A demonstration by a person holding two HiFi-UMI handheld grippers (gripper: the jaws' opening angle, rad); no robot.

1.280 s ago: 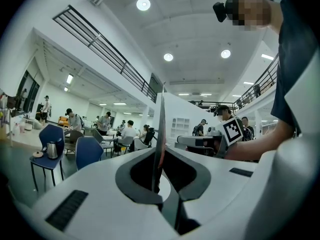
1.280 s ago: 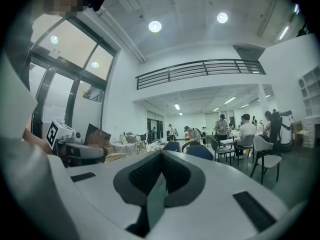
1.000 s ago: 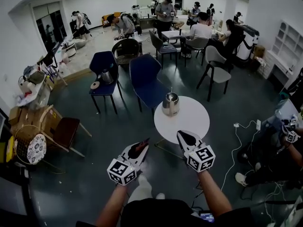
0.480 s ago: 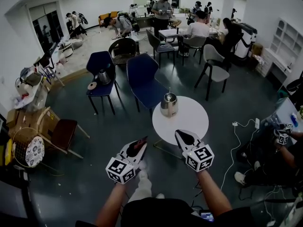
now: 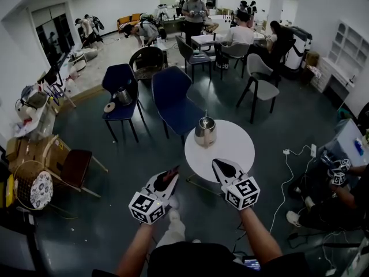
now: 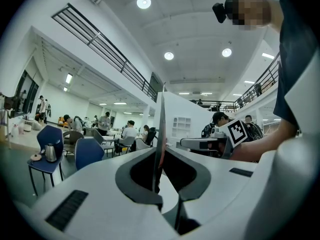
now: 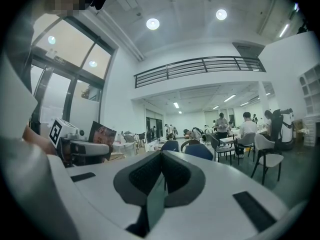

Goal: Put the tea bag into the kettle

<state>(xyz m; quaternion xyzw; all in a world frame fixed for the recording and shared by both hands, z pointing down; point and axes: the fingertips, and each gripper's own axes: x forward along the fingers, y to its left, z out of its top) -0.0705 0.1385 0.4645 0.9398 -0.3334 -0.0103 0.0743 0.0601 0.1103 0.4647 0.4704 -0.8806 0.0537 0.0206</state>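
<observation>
A steel kettle [image 5: 205, 131] stands at the far left rim of the round white table [image 5: 228, 149]. Both grippers hover side by side in front of the table's near edge, short of the kettle. My left gripper [image 5: 174, 172] is shut on a thin reddish tea bag packet [image 5: 170, 179]. In the left gripper view the packet [image 6: 160, 124] stands edge-on between the closed jaws of that gripper [image 6: 158, 176]. The right gripper view shows it from the side [image 7: 102, 134]. My right gripper [image 5: 217, 164] [image 7: 161, 156] is shut, and I see nothing gripped at its tip.
A blue chair [image 5: 173, 100] stands just behind the table. Another blue chair [image 5: 118, 105] to the left carries a second kettle [image 5: 123, 96]. A white cable [image 5: 288, 178] lies on the floor to the right near a seated person [image 5: 340, 189]. More chairs and people fill the back.
The head view has drifted a little, so the table and kettle sit slightly further left. Both grippers hold the same pose, the left still shut on the packet.
</observation>
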